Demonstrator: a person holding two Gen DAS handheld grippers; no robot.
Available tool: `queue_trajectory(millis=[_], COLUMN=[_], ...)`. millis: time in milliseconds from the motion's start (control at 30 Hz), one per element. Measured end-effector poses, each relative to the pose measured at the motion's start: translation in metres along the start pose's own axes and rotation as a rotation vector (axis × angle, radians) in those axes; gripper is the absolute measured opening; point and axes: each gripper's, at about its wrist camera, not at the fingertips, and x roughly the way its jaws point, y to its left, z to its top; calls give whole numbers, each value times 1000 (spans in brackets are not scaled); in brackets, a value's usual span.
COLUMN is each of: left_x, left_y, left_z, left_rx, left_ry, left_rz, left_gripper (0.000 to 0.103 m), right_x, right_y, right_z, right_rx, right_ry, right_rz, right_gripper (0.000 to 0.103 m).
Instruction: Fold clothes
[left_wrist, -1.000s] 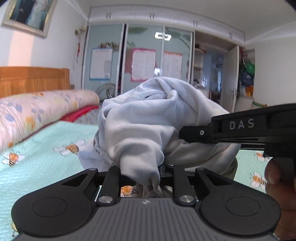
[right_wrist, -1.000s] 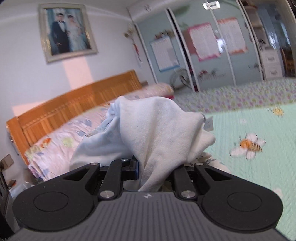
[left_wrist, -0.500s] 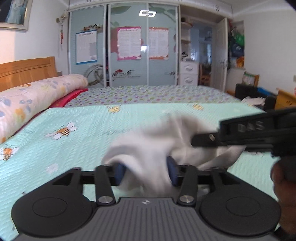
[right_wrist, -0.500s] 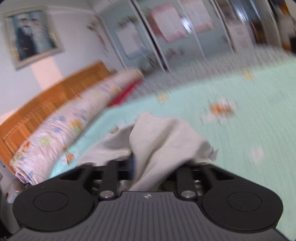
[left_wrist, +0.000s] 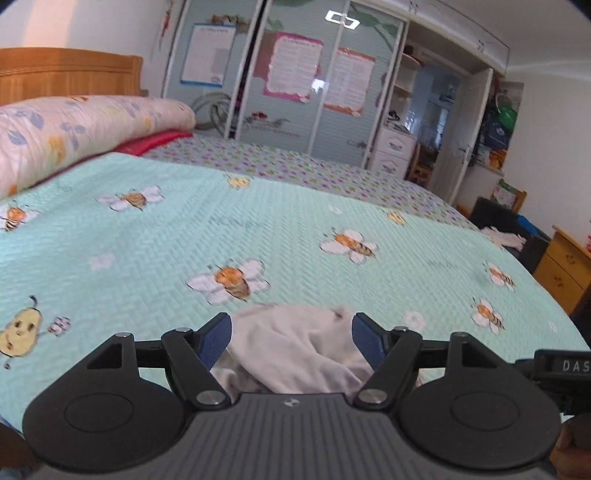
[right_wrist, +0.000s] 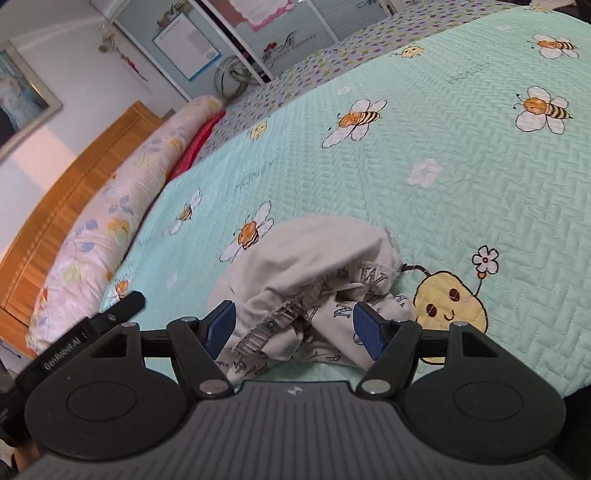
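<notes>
A crumpled pale grey-white garment (right_wrist: 314, 266) with printed letters on its inner side lies in a heap on the mint bee-print bedspread (right_wrist: 424, 147) near the bed's front edge. My right gripper (right_wrist: 293, 328) is open, its blue pads on either side of the heap. In the left wrist view the same garment (left_wrist: 295, 350) lies between the spread blue pads of my left gripper (left_wrist: 291, 338), which is open. The right gripper's body (left_wrist: 561, 373) shows at the right edge of that view, and the left gripper's body (right_wrist: 92, 328) at the left of the right wrist view.
A long floral bolster (left_wrist: 74, 129) and a wooden headboard (left_wrist: 70, 70) run along the left. A wardrobe with posters (left_wrist: 295, 74) stands behind the bed. A wooden cabinet (left_wrist: 565, 266) stands at the right of the bed.
Both grippers held the garment up in the air, then lowered it onto the bedspread and opened. The garment now lies in a heap, released.
</notes>
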Motion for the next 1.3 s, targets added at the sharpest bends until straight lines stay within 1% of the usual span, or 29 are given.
queue_trajectory(millis=[67, 167, 233, 333, 433, 500, 567, 633, 667, 733, 767, 833, 867, 900, 933, 967, 1000, 1067, 1100, 1133, 1167, 1267, 1300], left_x=[7, 18, 23, 23, 25, 31, 42, 59, 69, 87, 93, 100, 102, 102, 100, 95, 89, 72, 64, 58, 53, 48, 47], left_y=[-8, -21, -31, -46, -60, -68, -75, -80, -80, -80, -78, -69, -64, -60, -57, -56, -54, -50, -48, -45, -41, -29, -27], left_z=[-10, -26, -34, -44, -53, -58, -63, -73, -80, -94, -101, -108, -111, -111, -108, -104, -99, -89, -84, -81, -77, -74, -75], left_rx=[32, 94, 153, 269, 385, 443, 485, 514, 519, 523, 512, 441, 400, 366, 348, 337, 325, 298, 283, 267, 254, 221, 209], left_ry=[27, 71, 89, 81, 71, 78, 105, 154, 178, 222, 245, 294, 318, 329, 329, 321, 305, 257, 229, 203, 184, 162, 157], left_rz=[-5, 2, 13, 4, 6, 6, -15, -41, -38, -16, -9, -35, -53, -62, -61, -63, -72, -104, -117, -121, -115, -87, -81], left_gripper=[75, 75, 75, 75, 75, 75, 75, 75, 75, 74, 71, 57, 46, 43, 37, 22, 19, 20, 24, 26, 28, 28, 29], right_x=[4, 11, 19, 32, 42, 45, 47, 49, 51, 58, 62, 68, 70, 73, 74, 74, 74, 71, 69, 66, 63, 50, 47], right_y=[-5, -13, -21, -32, -43, -50, -58, -66, -71, -82, -86, -90, -91, -92, -90, -87, -83, -73, -70, -68, -67, -66, -67], right_z=[-2, -5, -7, -9, -11, -11, -11, -10, -11, -15, -17, -22, -23, -24, -24, -24, -23, -21, -20, -19, -19, -11, -7], right_rx=[-5, -13, 23, 68, 115, 160, 194, 220, 241, 288, 306, 326, 334, 341, 343, 326, 307, 242, 218, 200, 186, 164, 154], right_ry=[12, 31, 50, 70, 91, 104, 107, 105, 114, 140, 153, 167, 171, 174, 175, 169, 163, 142, 129, 113, 95, 47, 46], right_rz=[11, 29, 42, 53, 46, 61, 65, 54, 54, 56, 57, 58, 60, 62, 66, 69, 72, 57, 45, 39, 37, 11, -5], right_gripper=[70, 64, 64, 64, 64, 64, 64, 65, 65, 65, 65, 65, 65, 65, 64, 56, 45, 32, 26, 21, 13, 13, 17])
